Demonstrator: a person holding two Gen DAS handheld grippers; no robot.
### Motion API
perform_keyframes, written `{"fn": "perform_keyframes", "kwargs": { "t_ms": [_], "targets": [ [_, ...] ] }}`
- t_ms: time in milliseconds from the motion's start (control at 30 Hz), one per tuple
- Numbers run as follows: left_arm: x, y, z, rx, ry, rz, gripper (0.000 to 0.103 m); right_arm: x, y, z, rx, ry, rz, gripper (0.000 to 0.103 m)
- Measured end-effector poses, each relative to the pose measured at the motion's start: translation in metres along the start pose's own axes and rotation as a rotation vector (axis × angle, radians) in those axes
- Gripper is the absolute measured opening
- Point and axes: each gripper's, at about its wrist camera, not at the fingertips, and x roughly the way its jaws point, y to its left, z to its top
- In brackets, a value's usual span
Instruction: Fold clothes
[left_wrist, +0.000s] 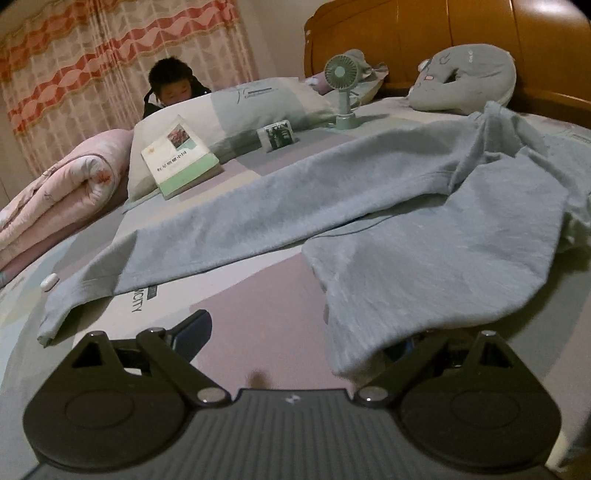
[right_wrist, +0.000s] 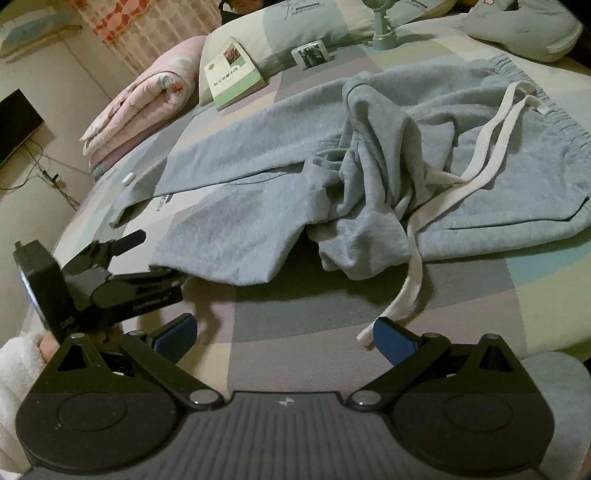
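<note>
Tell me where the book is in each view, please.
Left wrist: book at upper left, leaning on the pillow.
Right wrist: book at top, left of centre, against the same pillow.
Shared landmark: the fan to its right.

Bed (right_wrist: 332, 314) with a pastel patchwork sheet, bearing grey sweatpants (right_wrist: 280, 177) spread crumpled across it, a paperback book (left_wrist: 177, 158) propped on a pillow (left_wrist: 251, 107), a small box (left_wrist: 277, 134), a desk fan (left_wrist: 341, 92), a folded pink quilt (left_wrist: 62, 195) and a grey cushion (left_wrist: 465, 77).
</note>
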Motion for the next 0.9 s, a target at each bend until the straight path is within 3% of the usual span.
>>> {"fn": "perform_keyframes", "kwargs": {
  "t_ms": [267,633,733,900],
  "targets": [
    [-0.002,0.02,0.003,-0.079,-0.043,0.099,0.091,-0.003,-0.001,0.0,0.002,-0.005,-0.025,0.103],
    [-0.027,0.077,0.009,-0.185,-0.07,0.229,0.09,-0.001,0.002,-0.001,-0.005,-0.002,-0.018,0.103],
    [-0.029,0.081,0.006,-0.177,-0.061,0.224,0.09,-0.001,0.003,-0.001,-0.007,-0.002,-0.016,0.103],
    [-0.021,0.072,-0.003,-0.123,-0.021,0.153,0.09,0.0,0.004,-0.001,-0.008,0.0,-0.016,0.103]
  ]
}}
